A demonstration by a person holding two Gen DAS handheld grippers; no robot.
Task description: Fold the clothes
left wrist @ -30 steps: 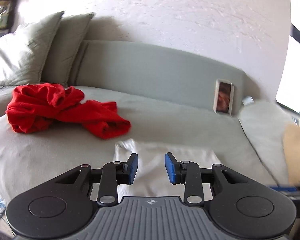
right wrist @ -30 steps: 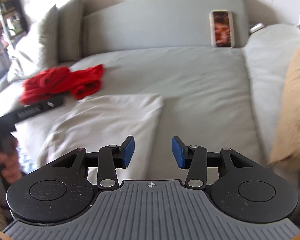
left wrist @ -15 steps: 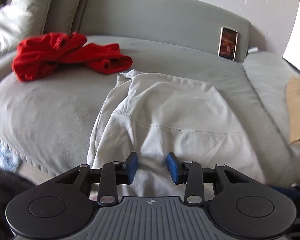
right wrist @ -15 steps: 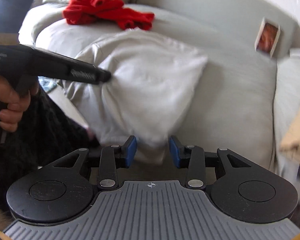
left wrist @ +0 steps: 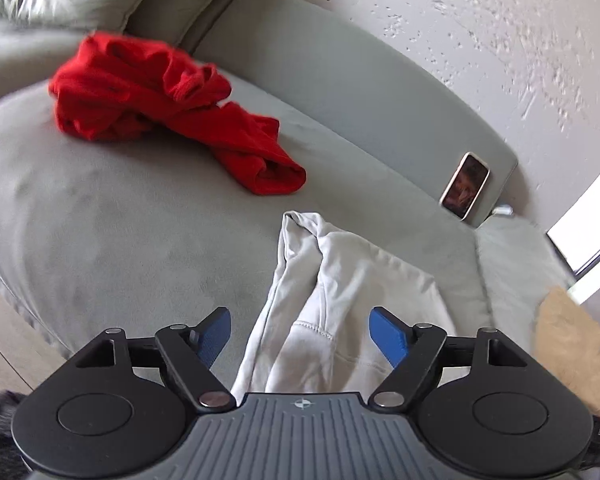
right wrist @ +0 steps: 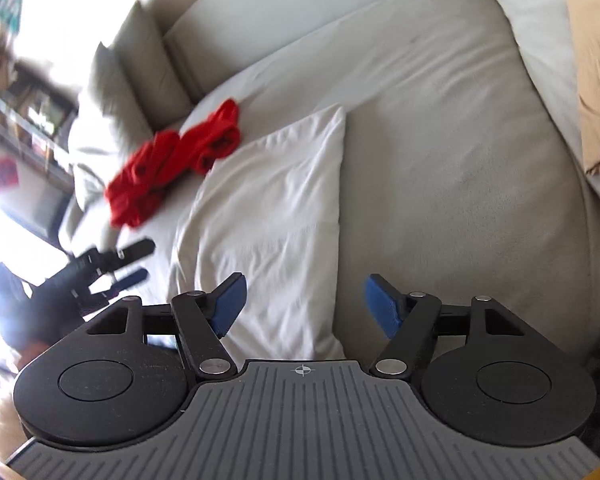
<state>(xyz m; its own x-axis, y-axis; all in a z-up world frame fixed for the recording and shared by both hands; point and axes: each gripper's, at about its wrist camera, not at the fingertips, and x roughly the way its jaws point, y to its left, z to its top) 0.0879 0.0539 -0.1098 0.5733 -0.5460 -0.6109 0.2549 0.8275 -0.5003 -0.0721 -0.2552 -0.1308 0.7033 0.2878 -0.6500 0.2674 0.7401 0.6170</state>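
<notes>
- Sofa (left wrist: 120, 232) in grey-green fabric fills both views, its wide seat carrying the clothes, with its low backrest against a textured wall (left wrist: 480, 32).
- Cushions (right wrist: 140, 76) stand at the sofa's far left end, just behind the red pile.
- White garment (left wrist: 352, 292) lies folded into a rough rectangle on the seat near the front edge, with one thick fold along its left side.
- Red garment (left wrist: 168, 108) lies crumpled beyond it, unfolded, near but apart in the left wrist view.
- Left gripper (left wrist: 300, 338) hovers over the white garment's near end, blue pads spread wide, holding nothing.
- Right gripper (right wrist: 302, 306) hangs above the same garment's near right part, jaws likewise wide apart and empty.
- Phone (left wrist: 465, 191) leans upright against the backrest at the right.
</notes>
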